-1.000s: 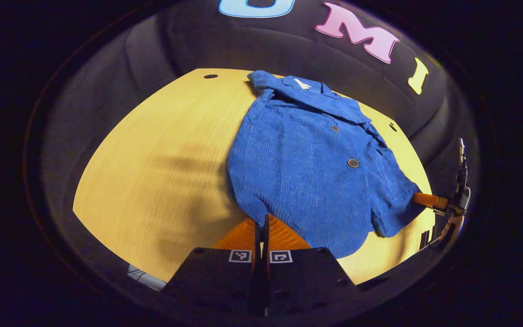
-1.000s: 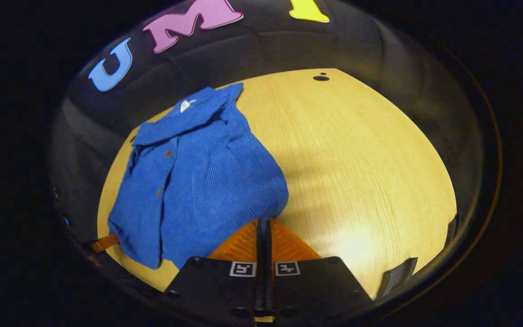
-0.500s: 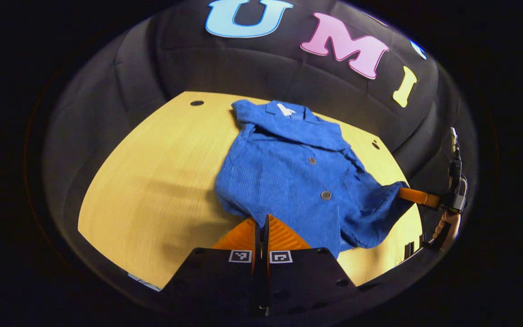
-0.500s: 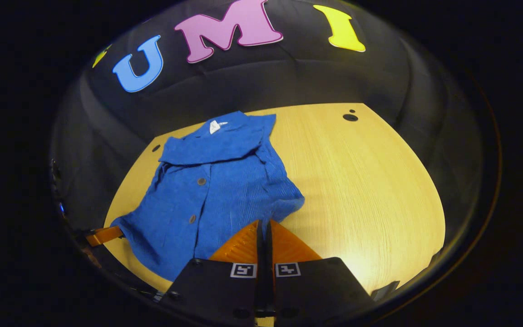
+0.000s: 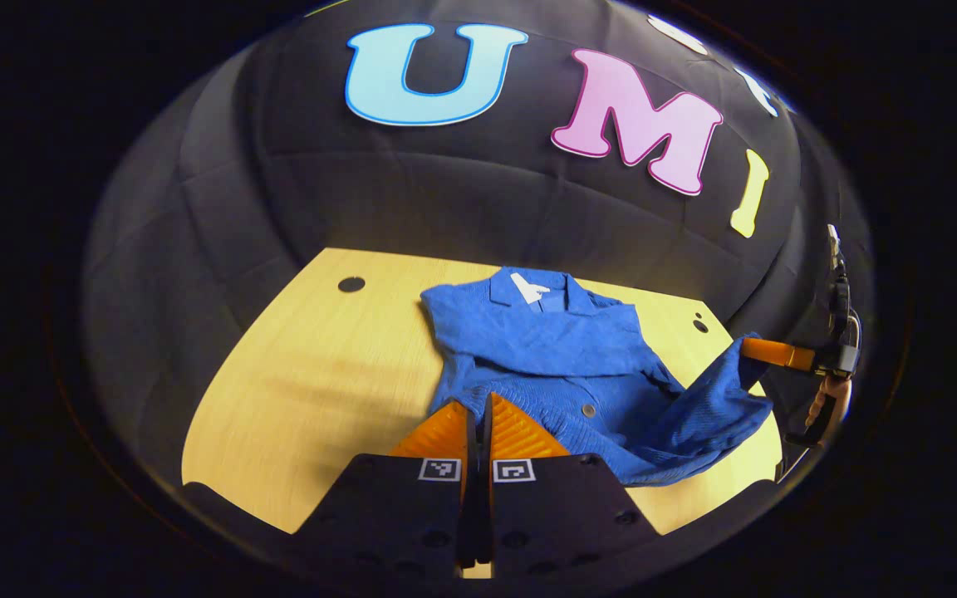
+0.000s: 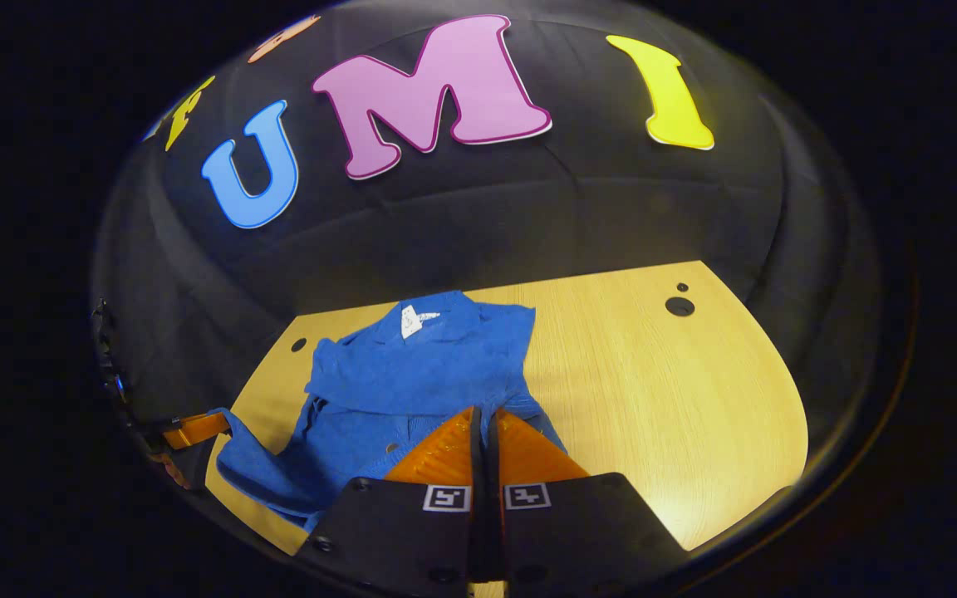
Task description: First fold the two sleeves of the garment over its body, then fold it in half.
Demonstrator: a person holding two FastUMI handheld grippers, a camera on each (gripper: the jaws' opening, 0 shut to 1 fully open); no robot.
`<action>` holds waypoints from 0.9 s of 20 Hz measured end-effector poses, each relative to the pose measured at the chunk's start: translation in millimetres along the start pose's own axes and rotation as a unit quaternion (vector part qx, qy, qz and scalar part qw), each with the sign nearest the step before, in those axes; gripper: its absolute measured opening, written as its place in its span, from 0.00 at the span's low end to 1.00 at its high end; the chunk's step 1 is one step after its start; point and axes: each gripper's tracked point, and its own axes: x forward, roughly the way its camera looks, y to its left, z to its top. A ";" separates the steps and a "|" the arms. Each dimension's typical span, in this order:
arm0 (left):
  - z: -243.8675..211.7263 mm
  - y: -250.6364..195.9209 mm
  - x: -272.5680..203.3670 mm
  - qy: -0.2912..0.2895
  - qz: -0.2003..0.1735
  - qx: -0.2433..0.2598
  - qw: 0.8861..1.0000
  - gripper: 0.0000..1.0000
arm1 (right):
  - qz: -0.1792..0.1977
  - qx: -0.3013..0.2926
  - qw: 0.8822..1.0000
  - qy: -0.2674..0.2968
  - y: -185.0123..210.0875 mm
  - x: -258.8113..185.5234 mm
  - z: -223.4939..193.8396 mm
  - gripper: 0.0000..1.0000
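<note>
A blue corduroy garment (image 5: 545, 349) with a collar, a white label and buttons lies on the wooden table (image 5: 321, 365), collar at the far side. My left gripper (image 5: 477, 407) is shut on the near hem at one corner, held up off the table. In the left gripper view my right gripper (image 5: 765, 353) is shut on the other hem corner, raised at the right. In the right gripper view the garment (image 6: 412, 374) sags between my right gripper (image 6: 483, 411) and the left gripper (image 6: 192, 429). The sleeves are hidden.
The table (image 6: 678, 399) has small round holes near its far corners (image 5: 351, 284) (image 6: 679, 306). Bare wood stretches to either side of the garment. A hand (image 5: 827, 407) holds the right gripper at the table's edge. The black booth wall rises behind.
Both grippers have risen and carried the hem up off the table, toward the collar. The lower half of the garment now hangs lifted and bunched between them.
</note>
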 end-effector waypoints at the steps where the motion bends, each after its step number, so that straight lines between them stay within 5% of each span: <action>1: 14.4 8.4 9.4 -0.011 0.014 0.015 1.000 0.00 | 0.000 -0.003 1.000 -0.006 -0.9 10.1 11.3 0.01; 10: 140.8 58.2 150.0 -0.137 0.082 0.066 0.985 0.00 | -0.007 -0.030 0.996 -0.089 -12.9 144.0 125.0 0.00; 15: 167.8 70.9 240.9 -0.169 0.079 0.082 0.979 0.00 | -0.043 -0.051 0.989 -0.130 -34.5 225.9 146.8 0.00; 17: 159.3 77.2 268.6 -0.156 0.085 0.105 0.979 0.06 | -0.059 -0.057 0.989 -0.123 -44.9 247.0 134.4 0.17; 18: 149.8 79.4 278.2 -0.141 0.091 0.117 0.979 0.32 | -0.073 -0.065 0.989 -0.115 -50.3 252.5 126.0 0.45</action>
